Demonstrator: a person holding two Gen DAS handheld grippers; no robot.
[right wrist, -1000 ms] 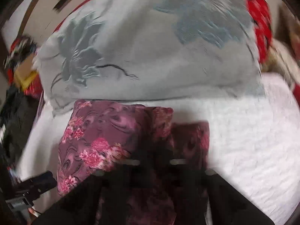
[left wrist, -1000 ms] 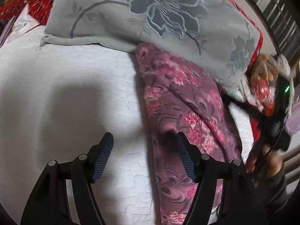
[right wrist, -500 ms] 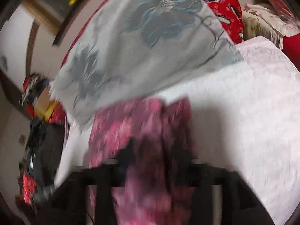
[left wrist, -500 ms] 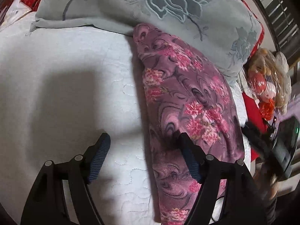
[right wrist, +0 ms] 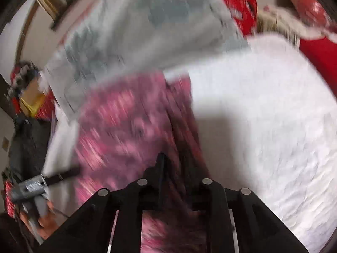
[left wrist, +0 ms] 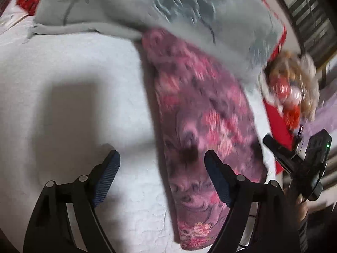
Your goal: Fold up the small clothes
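A purple garment with pink flowers [left wrist: 202, 113] lies in a long strip on the white quilted bed [left wrist: 73, 105]. My left gripper [left wrist: 162, 172] is open and empty above the bed, its right finger over the garment's left edge. My right gripper [right wrist: 168, 168] is shut on a dark fold of the garment [right wrist: 126, 126] and holds it up; the view is blurred. The right gripper also shows at the right edge of the left wrist view [left wrist: 294, 160], and the left gripper at the lower left of the right wrist view [right wrist: 33, 187].
A grey pillow with a flower print [left wrist: 168, 10] lies at the head of the bed, touching the garment's far end. A stuffed toy [left wrist: 290, 88] and red cloth [left wrist: 278, 122] sit to the right. Red bedding [right wrist: 242, 6] lies behind the pillow.
My right gripper has swung the held fold of the garment across, and its view has turned. My left gripper has stayed open over the bed and drifted slightly.
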